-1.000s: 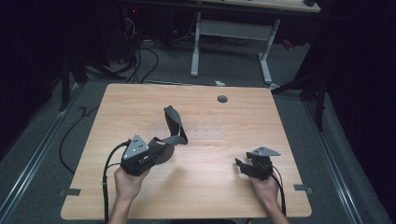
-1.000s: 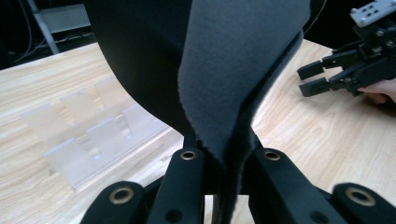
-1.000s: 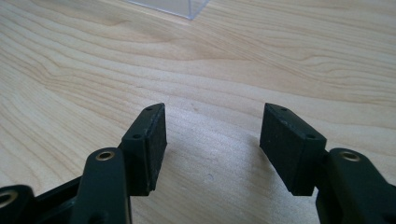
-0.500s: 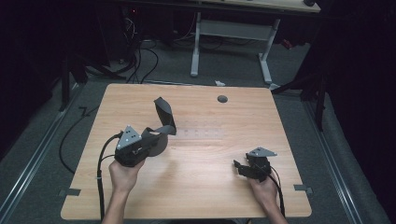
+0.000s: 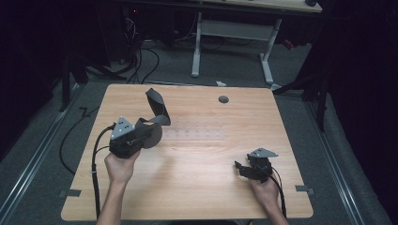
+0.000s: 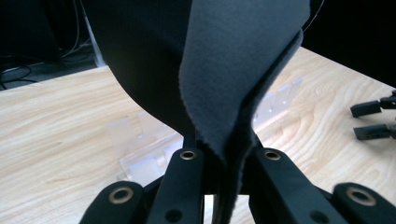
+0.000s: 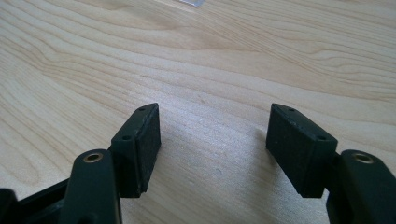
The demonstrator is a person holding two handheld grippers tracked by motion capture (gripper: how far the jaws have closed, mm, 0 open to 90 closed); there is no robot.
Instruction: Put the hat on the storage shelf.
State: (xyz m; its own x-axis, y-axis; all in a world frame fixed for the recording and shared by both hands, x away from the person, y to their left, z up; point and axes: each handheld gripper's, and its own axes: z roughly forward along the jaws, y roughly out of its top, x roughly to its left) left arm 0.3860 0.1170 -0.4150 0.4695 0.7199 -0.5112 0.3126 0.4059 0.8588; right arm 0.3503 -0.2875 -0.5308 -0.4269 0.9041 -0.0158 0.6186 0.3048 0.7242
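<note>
High view, counter: a light wooden counter [image 5: 197,178] fills the middle of the frame, dark floor and cables around it.
High view, left gripper: the black left gripper [image 5: 155,125] sits at centre left, held in a hand [image 5: 119,166] coming in from the bottom edge.
High view, cloth: a dark grey, thin, felt-like piece of cloth [image 5: 157,104] stands up and curls above the left fingers, lifted off the counter, toward the upper left of the frame.
High view, rack: a clear plastic slotted strip [image 5: 197,134] lies flat at the centre, just right of the left gripper.
High view, right gripper: the black right gripper [image 5: 240,169] rests low at lower right, well apart from the cloth.
High view, hole: one small dark round grommet [image 5: 223,99] near the top edge of the counter.

Left gripper view, fingers: clenched on the cloth [image 6: 243,70], whose lower edge is pinched between them at bottom centre.
Left gripper view, cloth: it folds upward in a soft double layer with a raw edge, covering the top of the frame.
Left gripper view, rack: the clear strip [image 6: 140,144] lies behind, on the counter [image 6: 56,130].

Right gripper view, fingers: released, spread wide with bare wood grain between, holding nothing [image 7: 212,149].

Handling, judged: light, limp and soft, not fragile; it likely flops and drags, so hold near an edge or corner, and a second hold on the free edge would steady it.

Count: one cloth, one clear strip, two grippers, one grommet.
</note>
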